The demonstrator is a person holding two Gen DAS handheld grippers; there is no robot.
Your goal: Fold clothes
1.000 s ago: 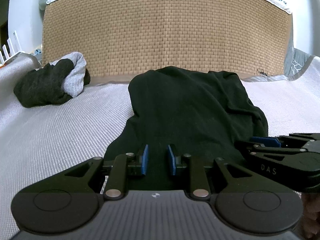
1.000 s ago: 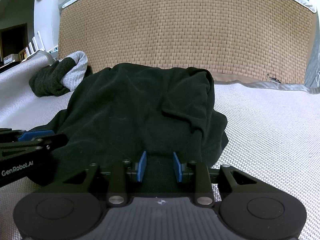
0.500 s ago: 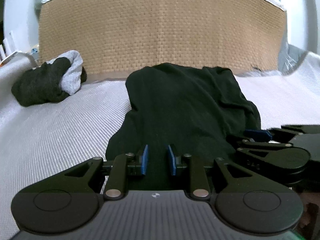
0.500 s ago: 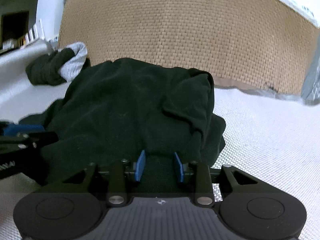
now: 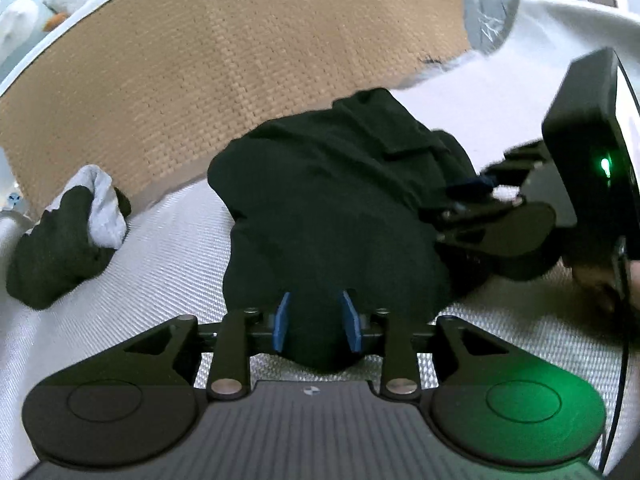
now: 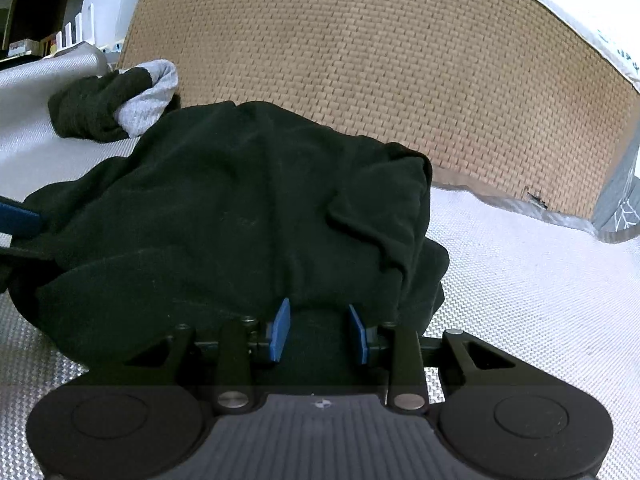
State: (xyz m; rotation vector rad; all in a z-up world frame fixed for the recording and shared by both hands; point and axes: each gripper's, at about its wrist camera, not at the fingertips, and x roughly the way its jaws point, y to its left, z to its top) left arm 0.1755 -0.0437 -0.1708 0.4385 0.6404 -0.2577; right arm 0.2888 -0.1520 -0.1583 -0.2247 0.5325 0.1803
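A black garment (image 5: pixel 332 200) (image 6: pixel 240 208) lies bunched on the white woven bed surface (image 5: pixel 140 280). My left gripper (image 5: pixel 315 300) is at its near edge. Its jaws are opening, and black cloth fills the gap and touches both blue pads. My right gripper (image 6: pixel 319 308) is shut on a thick fold at the garment's near right edge, with cloth draped over its pads. In the left wrist view the right gripper (image 5: pixel 480 200) sits at the garment's right side. One blue pad of the left gripper (image 6: pixel 16 218) shows at the left edge of the right wrist view.
A crumpled black and grey garment (image 5: pixel 68 248) (image 6: pixel 108 108) lies at the far left. A tan woven panel (image 5: pixel 240 60) (image 6: pixel 360 80) stands behind the bed. A person's hand (image 5: pixel 600 280) holds the right gripper. White bed surface (image 6: pixel 520 280) stretches to the right.
The left wrist view has rolled, so the scene now tilts. The left pads stand wider apart than before. The right gripper looms closer at the right edge. The right wrist view has tilted slightly.
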